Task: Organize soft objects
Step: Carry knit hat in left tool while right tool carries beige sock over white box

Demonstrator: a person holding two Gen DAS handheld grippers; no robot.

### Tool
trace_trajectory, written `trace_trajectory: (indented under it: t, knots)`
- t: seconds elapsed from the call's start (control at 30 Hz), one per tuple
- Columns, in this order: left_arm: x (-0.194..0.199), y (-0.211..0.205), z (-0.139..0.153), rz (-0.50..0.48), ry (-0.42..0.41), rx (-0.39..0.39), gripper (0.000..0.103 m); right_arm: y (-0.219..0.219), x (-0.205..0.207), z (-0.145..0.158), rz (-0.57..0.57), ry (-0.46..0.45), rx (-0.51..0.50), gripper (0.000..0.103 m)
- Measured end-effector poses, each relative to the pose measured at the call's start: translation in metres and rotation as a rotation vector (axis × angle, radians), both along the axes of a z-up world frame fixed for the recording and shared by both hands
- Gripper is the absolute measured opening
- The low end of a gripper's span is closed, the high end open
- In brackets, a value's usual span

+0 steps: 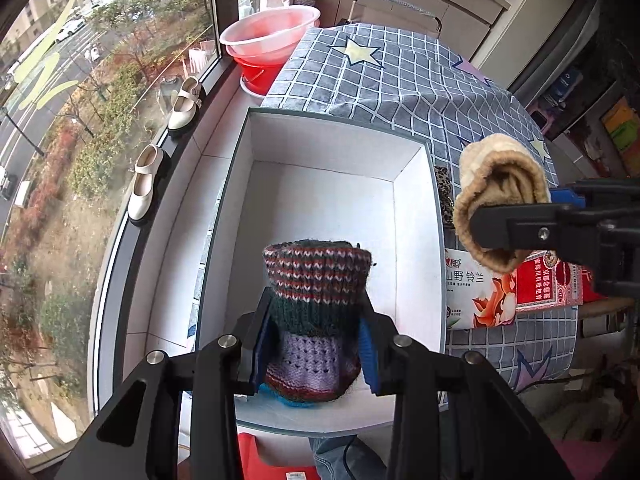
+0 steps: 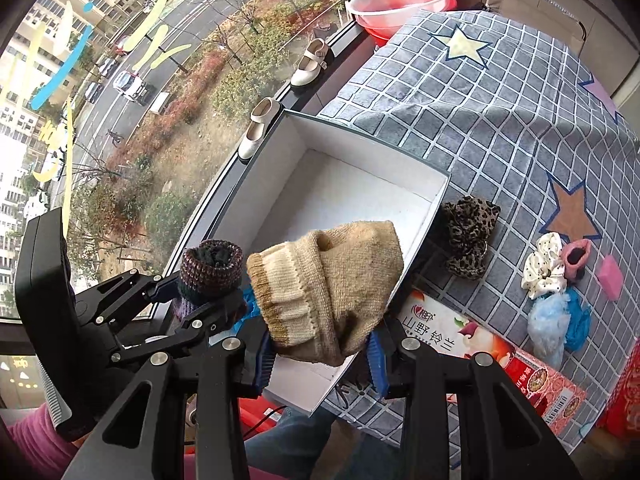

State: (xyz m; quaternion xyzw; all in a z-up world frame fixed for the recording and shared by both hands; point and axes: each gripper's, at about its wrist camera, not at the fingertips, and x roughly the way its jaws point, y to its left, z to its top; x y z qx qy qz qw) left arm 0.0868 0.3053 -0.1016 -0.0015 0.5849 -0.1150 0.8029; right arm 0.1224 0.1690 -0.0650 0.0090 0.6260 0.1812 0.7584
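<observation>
At the far left, past the window glass, two cream leather strap shoes (image 1: pixel 146 184) stand on the dark sill, and a translucent pink plastic basin (image 1: pixel 269 34) sits nested in a red one farther along it. Just beside the sill, an open grey cardboard box with a white lining (image 1: pixel 416 216) rests on the edge of a table covered in a grey checked cloth with stars (image 1: pixel 400 80).

The left gripper (image 1: pixel 314 344) hangs over the near end of the box, its blue-padded fingers (image 1: pixel 366 350) clamped on a rolled knitted sock striped in dark green, red, white and purple (image 1: pixel 316 276), which stands upright between them above the box floor. In the right wrist view this roll shows as a dark tube (image 2: pixel 212 268) just left of the other bundle.

To its right, the right gripper (image 2: pixel 322 356) holds a rolled tan and cream knitted sock (image 2: pixel 332 284), its fingers closed on the lower part of the bundle; the sock hovers over the box's near right corner.

Farther right on the cloth lie a leopard-print fabric scrunchie (image 2: pixel 468 232) just beside the box wall, a white printed tissue packet with red flowers (image 2: pixel 436 332), a white polka-dot scrunchie (image 2: pixel 544 268), a small pink sock (image 2: pixel 576 258), a pink rectangular sponge (image 2: pixel 610 276) and a pale blue fluffy bundle (image 2: pixel 548 326).
</observation>
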Motion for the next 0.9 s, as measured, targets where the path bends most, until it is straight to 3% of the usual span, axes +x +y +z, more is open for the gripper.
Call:
trace_trajectory:
  t: [0.9]
  knots:
    - [0.012, -0.001, -0.009, 0.015, 0.02, 0.004, 0.04, 0.004, 0.024, -0.019, 0.002, 0.036, -0.014, 0.039]
